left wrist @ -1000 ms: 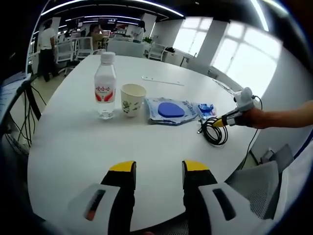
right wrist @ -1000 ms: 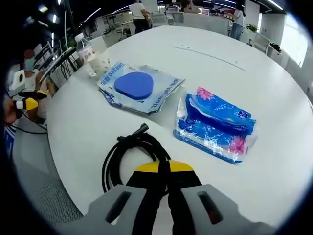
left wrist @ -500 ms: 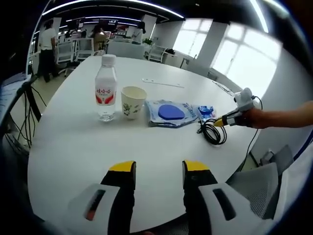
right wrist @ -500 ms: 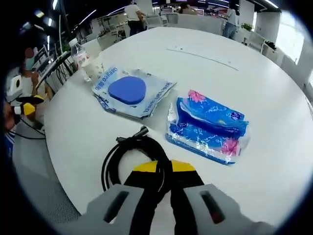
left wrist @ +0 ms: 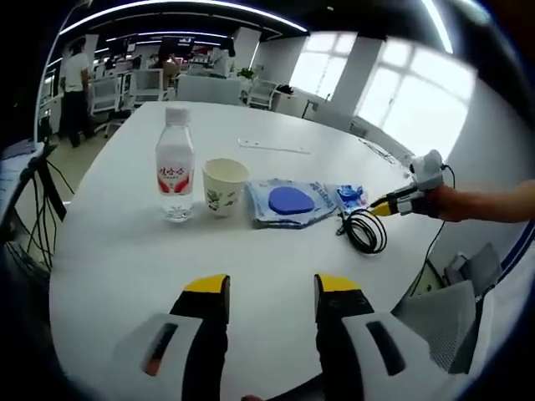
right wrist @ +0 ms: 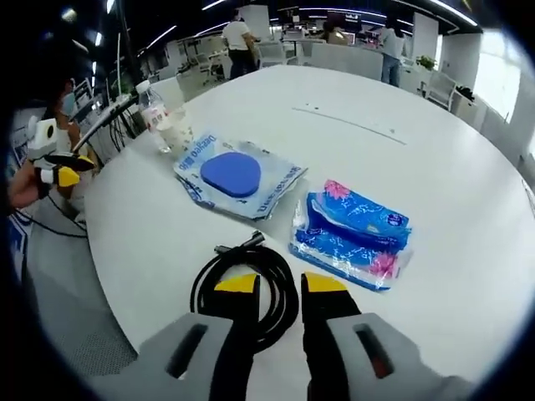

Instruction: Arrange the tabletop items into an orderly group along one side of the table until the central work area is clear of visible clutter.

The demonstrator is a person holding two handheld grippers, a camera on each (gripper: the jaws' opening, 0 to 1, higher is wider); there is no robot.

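Observation:
On the round white table (left wrist: 117,251) a water bottle (left wrist: 175,171), a paper cup (left wrist: 224,185), a blue pad in a clear packet (left wrist: 288,203), a blue tissue pack (left wrist: 351,195) and a coiled black cable (left wrist: 366,230) lie in a row. My left gripper (left wrist: 272,288) stands open over the near edge, nothing between its fingers. My right gripper (right wrist: 280,284) is open above the cable coil (right wrist: 247,266), which rests on the table (right wrist: 451,167). Beyond it lie the tissue pack (right wrist: 355,234), the packet (right wrist: 238,175), the cup (right wrist: 177,127) and the bottle (right wrist: 152,104). The right gripper (left wrist: 380,206) hovers just past the coil.
A thin white strip (left wrist: 272,148) lies on the far half of the table, also the strip (right wrist: 351,119). A grey chair (left wrist: 443,309) stands at the table's right edge. The left gripper (right wrist: 65,175), held by a hand, is off the table's left side. People and desks fill the background.
My right gripper was shut on the cable and has opened, letting it go; the coil now lies loose on the table. The left gripper stayed open, its view shifting slightly.

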